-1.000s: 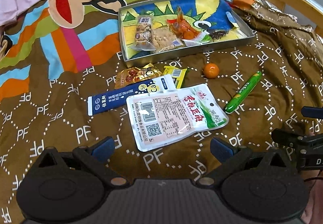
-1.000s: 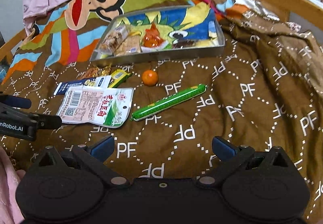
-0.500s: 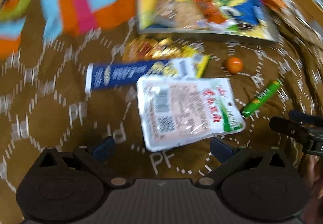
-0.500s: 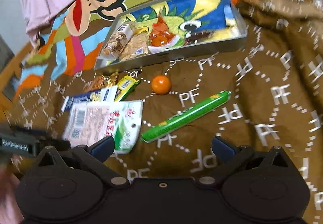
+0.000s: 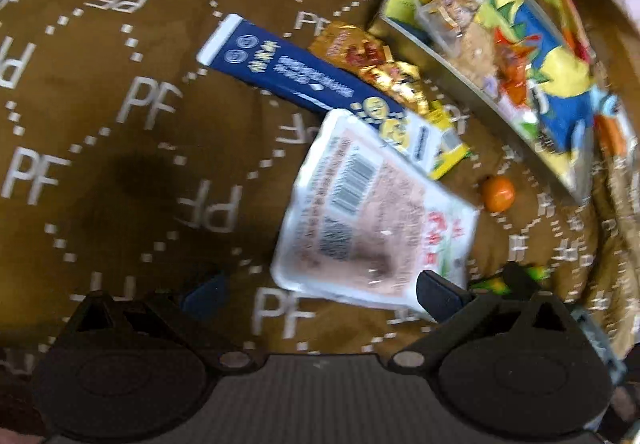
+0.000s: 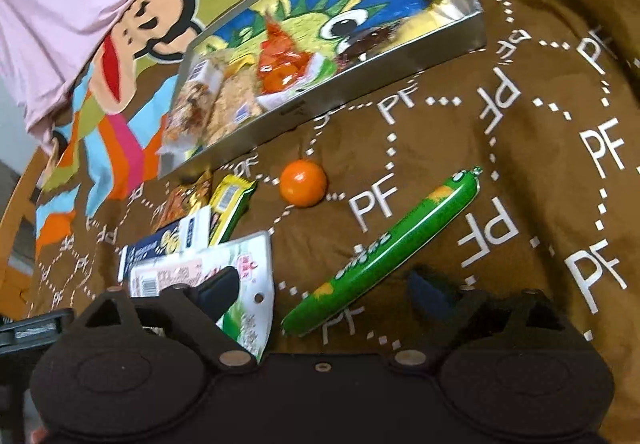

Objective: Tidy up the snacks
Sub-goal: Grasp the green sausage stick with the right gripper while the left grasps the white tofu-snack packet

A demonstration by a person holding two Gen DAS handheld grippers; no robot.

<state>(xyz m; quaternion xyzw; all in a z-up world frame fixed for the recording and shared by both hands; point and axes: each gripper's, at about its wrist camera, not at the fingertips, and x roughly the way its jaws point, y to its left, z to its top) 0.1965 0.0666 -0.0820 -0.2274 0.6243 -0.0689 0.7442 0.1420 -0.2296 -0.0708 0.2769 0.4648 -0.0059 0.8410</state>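
Black left gripper and right gripper: round housings, silver screws, blue-padded jaws.

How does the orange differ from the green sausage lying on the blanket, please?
The orange is round and orange; the sausage is a long, thin, green stick. The orange's skin is bare, while the sausage carries a glossy printed wrapper. The orange lies nearer the tray; the sausage lies nearer the right tongs. Both rest loose on the blanket, outside the tray.

Bare blanket lies open right of the sausage and between it and the tray. Left of the sausage, the orange and overlapping packets crowd the way; the tray wall blocks beyond.
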